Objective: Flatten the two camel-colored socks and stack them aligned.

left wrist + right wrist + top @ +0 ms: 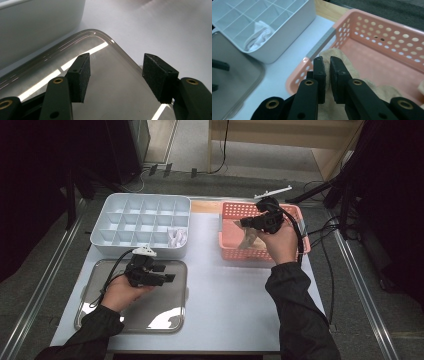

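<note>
right gripper (327,67) has its jaws pinched on the beige cloth (337,56) in the pink basket (387,37), so lift straight up clear of the rim, while left gripper (116,75) hangs wide open, empty, over the metal tray (100,47).

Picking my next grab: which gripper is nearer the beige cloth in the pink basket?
Right. The right gripper is over the pink basket, jaws pinched on the beige cloth. The left gripper hovers open over the metal tray, across the table.
</note>
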Available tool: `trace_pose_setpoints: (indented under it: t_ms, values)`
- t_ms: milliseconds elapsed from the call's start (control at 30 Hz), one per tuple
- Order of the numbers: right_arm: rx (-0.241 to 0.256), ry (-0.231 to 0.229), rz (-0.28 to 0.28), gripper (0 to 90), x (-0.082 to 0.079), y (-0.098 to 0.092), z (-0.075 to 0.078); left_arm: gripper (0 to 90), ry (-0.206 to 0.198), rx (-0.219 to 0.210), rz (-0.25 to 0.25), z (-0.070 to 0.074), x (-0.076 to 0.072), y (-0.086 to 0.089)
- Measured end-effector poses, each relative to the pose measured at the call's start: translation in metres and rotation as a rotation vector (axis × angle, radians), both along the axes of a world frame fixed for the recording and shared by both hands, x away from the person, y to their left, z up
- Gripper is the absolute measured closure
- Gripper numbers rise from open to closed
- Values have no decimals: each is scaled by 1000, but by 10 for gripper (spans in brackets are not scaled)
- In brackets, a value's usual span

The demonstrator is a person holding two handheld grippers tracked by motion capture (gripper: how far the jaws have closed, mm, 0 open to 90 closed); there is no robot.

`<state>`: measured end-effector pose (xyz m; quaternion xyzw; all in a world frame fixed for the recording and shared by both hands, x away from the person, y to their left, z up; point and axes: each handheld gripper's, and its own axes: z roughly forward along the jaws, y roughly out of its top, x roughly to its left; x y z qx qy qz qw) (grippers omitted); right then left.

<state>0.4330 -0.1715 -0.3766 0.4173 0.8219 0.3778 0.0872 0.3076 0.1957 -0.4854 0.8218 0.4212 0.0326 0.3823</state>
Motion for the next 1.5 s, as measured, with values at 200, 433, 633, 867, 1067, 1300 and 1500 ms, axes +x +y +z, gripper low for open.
trace_pose_setpoints:
  t_ms: [200,433,633,867,1067,1300,1500]
  values:
    - [6,0,37,847,-21,4,1,411,-2,-9,-4,-1,1,0]
    - [26,-1,65,846,-45,11,-5,412,6,-6,-23,-5,4,-2]
    - [38,2,86,846,-60,22,-15,412,-1,-15,-12,-4,4,0]
    - [36,16,126,846,-69,35,-31,412,-2,-18,7,-4,6,4]
    - [29,26,147,846,-72,43,-45,412,-5,-5,6,-5,6,4]
    - [17,29,182,846,-80,57,-54,411,-13,6,8,-4,4,7]
    - [9,39,217,845,-82,72,-61,411,-26,3,18,-2,1,12]
